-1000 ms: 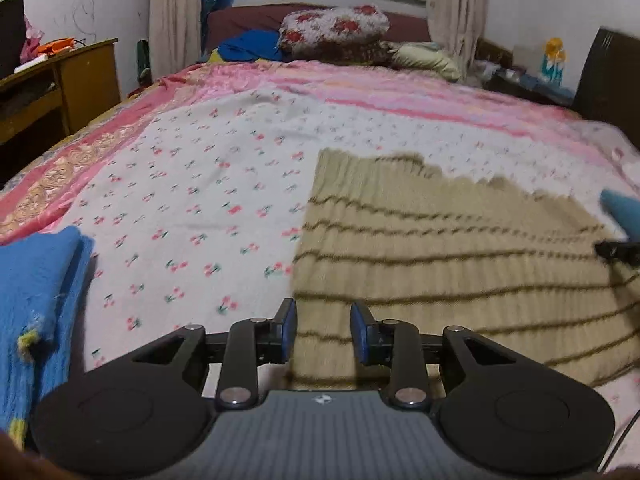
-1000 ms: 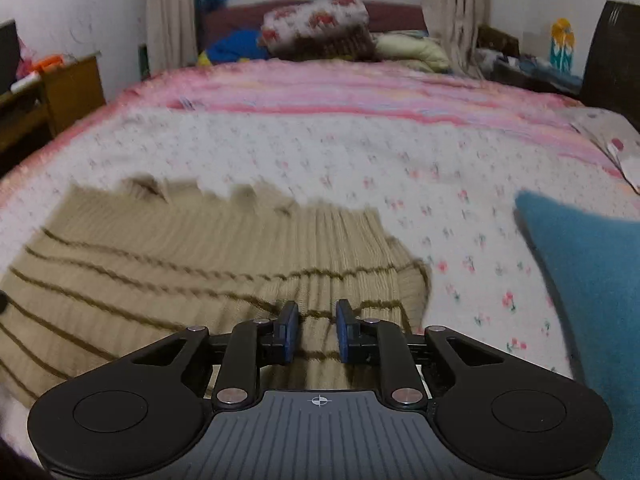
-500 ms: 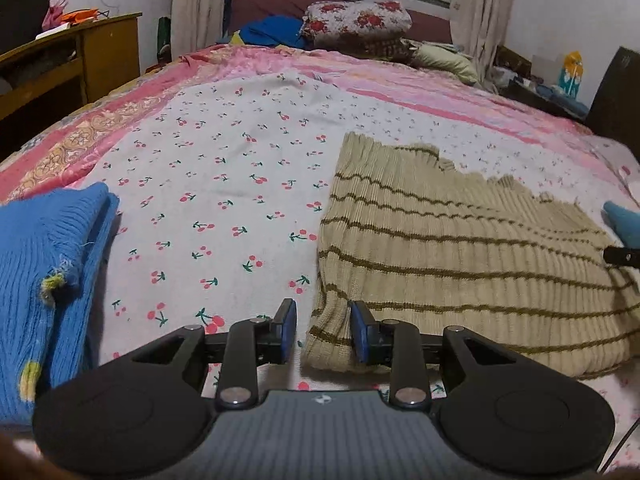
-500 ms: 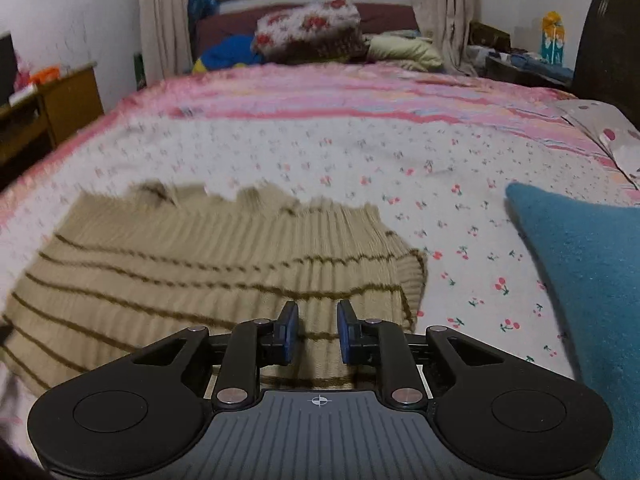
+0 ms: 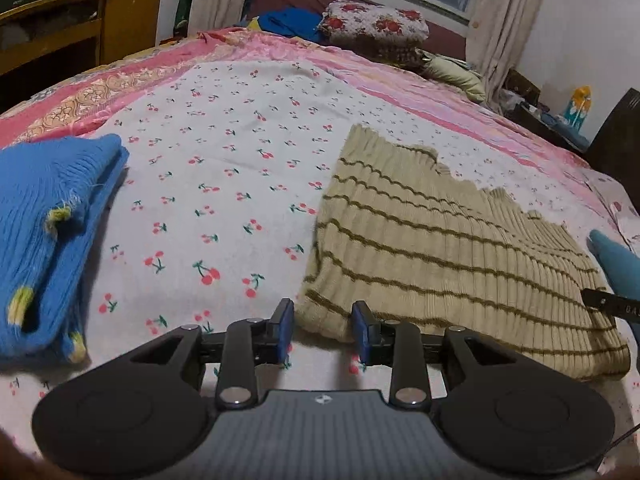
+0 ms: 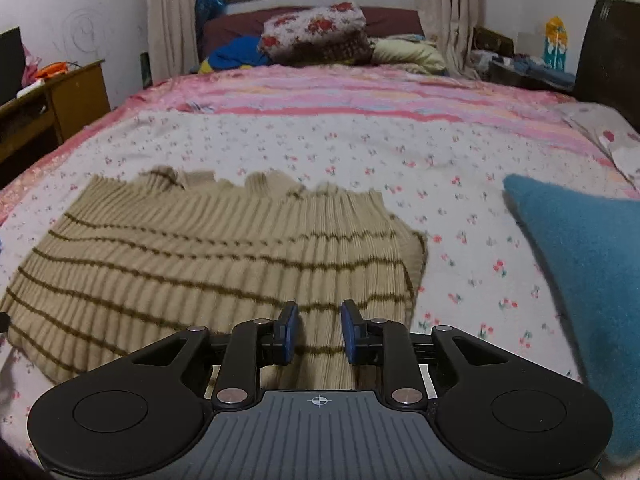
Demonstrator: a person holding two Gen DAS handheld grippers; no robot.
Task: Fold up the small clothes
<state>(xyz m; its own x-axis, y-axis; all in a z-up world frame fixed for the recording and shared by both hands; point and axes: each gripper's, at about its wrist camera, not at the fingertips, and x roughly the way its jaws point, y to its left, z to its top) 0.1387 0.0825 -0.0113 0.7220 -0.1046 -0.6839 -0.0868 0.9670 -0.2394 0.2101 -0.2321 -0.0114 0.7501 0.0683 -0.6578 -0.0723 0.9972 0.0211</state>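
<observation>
Beige striped knit top (image 6: 208, 264) lies folded flat on bed (image 6: 360, 148), near edge. Left claw (image 5: 322, 330) spread, empty, at its near left corner. Right claw (image 6: 316, 336) just opening above near right part, pinching nothing. Further fold probably left.

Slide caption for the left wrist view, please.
Left claw, open, at the near left corner of a folded beige striped sweater on the cherry-print bedsheet; blue knit alongside.

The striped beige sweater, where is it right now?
The striped beige sweater lies flat on the cherry-print sheet, between the blue knit and the teal garment.
</observation>
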